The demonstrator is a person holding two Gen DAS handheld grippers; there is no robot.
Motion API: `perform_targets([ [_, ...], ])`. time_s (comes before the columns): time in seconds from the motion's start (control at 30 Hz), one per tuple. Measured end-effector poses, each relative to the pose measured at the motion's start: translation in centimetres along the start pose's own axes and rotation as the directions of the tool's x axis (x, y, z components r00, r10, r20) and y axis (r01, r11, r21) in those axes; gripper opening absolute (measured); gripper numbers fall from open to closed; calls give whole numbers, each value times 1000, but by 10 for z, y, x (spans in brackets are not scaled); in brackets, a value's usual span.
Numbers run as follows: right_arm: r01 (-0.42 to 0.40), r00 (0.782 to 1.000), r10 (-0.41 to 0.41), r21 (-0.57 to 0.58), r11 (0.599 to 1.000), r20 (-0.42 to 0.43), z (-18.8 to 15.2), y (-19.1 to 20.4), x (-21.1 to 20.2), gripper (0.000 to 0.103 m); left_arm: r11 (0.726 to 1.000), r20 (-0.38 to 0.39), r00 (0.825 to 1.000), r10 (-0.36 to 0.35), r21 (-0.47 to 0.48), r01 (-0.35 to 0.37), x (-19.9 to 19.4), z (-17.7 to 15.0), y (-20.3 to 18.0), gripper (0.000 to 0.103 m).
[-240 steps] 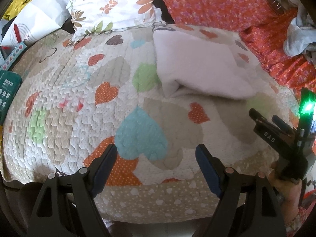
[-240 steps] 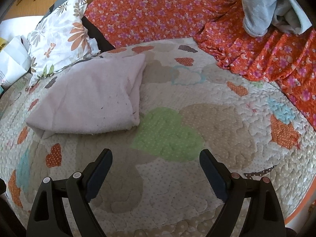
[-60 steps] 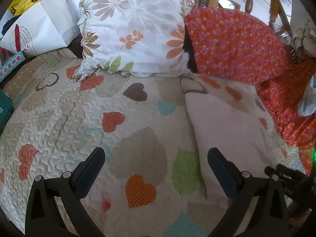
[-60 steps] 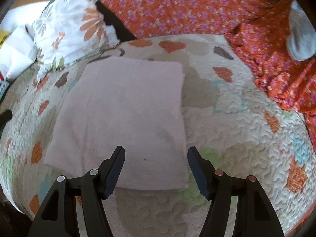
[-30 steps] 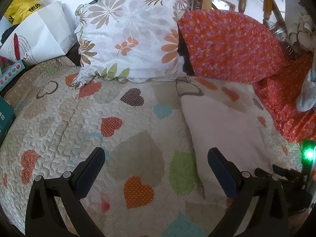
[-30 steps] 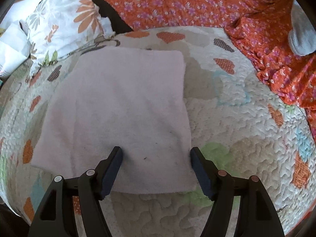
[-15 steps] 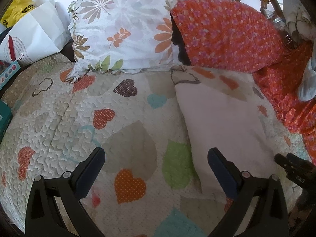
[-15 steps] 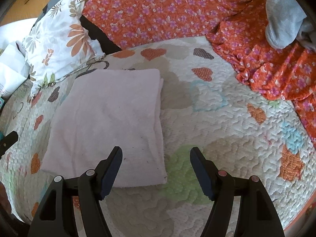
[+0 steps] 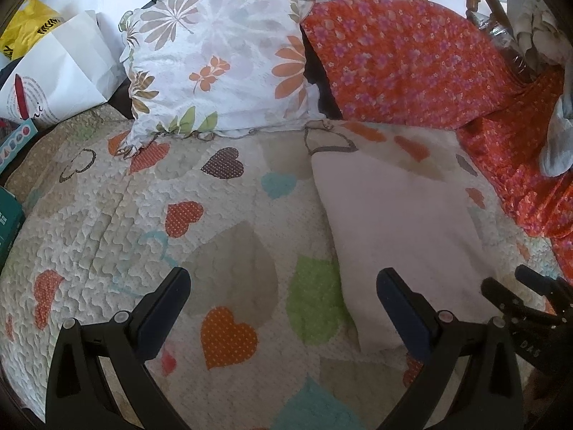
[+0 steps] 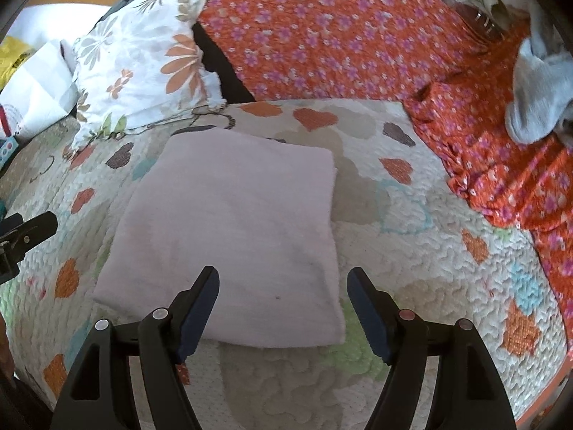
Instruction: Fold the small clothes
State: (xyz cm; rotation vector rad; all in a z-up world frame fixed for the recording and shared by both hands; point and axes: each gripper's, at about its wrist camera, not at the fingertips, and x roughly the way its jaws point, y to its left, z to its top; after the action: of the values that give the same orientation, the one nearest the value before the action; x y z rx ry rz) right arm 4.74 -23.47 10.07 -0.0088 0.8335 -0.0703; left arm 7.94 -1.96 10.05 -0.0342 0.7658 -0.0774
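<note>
A pale pink cloth (image 10: pixel 236 236), folded into a flat rectangle, lies on the heart-patterned quilt (image 10: pixel 412 286). My right gripper (image 10: pixel 283 276) hovers over the cloth's near edge. Its jaws are opening and its pads stand apart above the fabric without pressing it. The left wrist view has the same cloth (image 9: pixel 401 229) at the right, with the right gripper (image 9: pixel 530 301) at its near corner. My left gripper (image 9: pixel 283 279) is open over bare quilt to the left of the cloth, with nothing between its fingers. It also shows as a dark tip, the left gripper (image 10: pixel 25 236), at the left edge.
A floral pillow (image 9: pixel 222 61) and an orange flowered cover (image 9: pixel 412 61) lie at the back of the bed. A grey garment (image 10: pixel 537 96) is heaped on the orange cover at the right. A white paper bag (image 9: pixel 53 82) and a teal box (image 9: pixel 7 225) stand at the left.
My right gripper has lifted and drawn back from the cloth, which now looks smaller and lies flat. Seconds ago the cloth was loosely doubled. The left gripper has hardly moved.
</note>
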Motion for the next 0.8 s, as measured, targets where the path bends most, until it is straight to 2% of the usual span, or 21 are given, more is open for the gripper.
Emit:
perform_targets([
  [0.3, -4, 1000, 4, -37, 999, 0, 1, 15, 2, 80, 1000, -12, 1000, -13, -12, 13, 1, -3, 0, 103],
  [0.8, -2, 1000, 2, -39, 999, -3, 0, 17, 3, 81, 999, -31, 999, -22, -27, 21, 5, -5, 3, 103],
])
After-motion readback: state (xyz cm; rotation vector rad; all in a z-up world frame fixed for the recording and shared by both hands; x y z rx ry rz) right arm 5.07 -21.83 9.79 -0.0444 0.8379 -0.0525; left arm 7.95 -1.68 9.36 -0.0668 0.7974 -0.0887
